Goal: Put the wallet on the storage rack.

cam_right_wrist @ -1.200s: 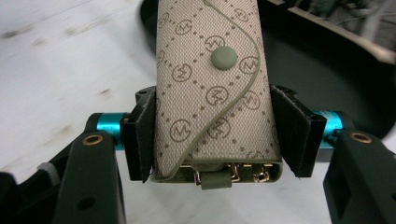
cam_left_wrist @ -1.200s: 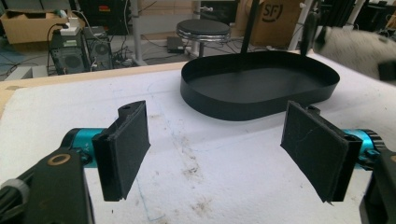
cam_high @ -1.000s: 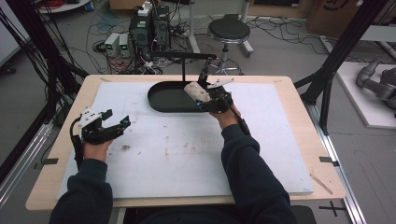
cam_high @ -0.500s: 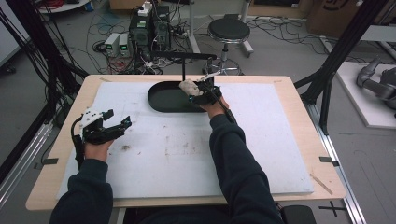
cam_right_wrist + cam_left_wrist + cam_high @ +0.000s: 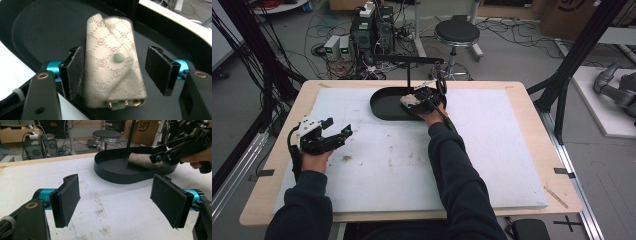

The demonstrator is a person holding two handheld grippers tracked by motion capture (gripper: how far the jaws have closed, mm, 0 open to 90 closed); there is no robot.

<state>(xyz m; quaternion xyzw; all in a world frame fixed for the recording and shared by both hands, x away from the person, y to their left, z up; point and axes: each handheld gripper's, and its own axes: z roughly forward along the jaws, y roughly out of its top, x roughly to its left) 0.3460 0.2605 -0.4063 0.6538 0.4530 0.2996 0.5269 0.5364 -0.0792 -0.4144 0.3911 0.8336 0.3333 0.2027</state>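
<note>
one person is sitting at the near edge of a light wooden table [image 5: 532,120], both dark sleeves reaching in from the bottom of the high view. one white foam mat [image 5: 492,150] is covering most of the table top, marked with brownish stains toward its near left.

one black oval tray [image 5: 384,102] is sitting at the far middle of the mat, with one thin black post rising from it. one beige key pouch [image 5: 112,62], patterned with small round monograms, with one round snap on its flap and three gold-coloured metal bits at its near end, is lying inside the tray toward its right end.

the right gripper [image 5: 422,97] is reaching over the tray. in the right gripper view its two black padded jaws are standing apart on either side of the pouch: the left pad is lying against the pouch's edge, while the right pad is showing a clear gap, so nothing is clamped.

the left gripper [image 5: 332,137] is resting low over the mat at the near left, well apart from the tray. its two jaws are spread wide with bare mat between them.

beyond the table, one round black stool [image 5: 457,32] is standing on the floor.
</note>
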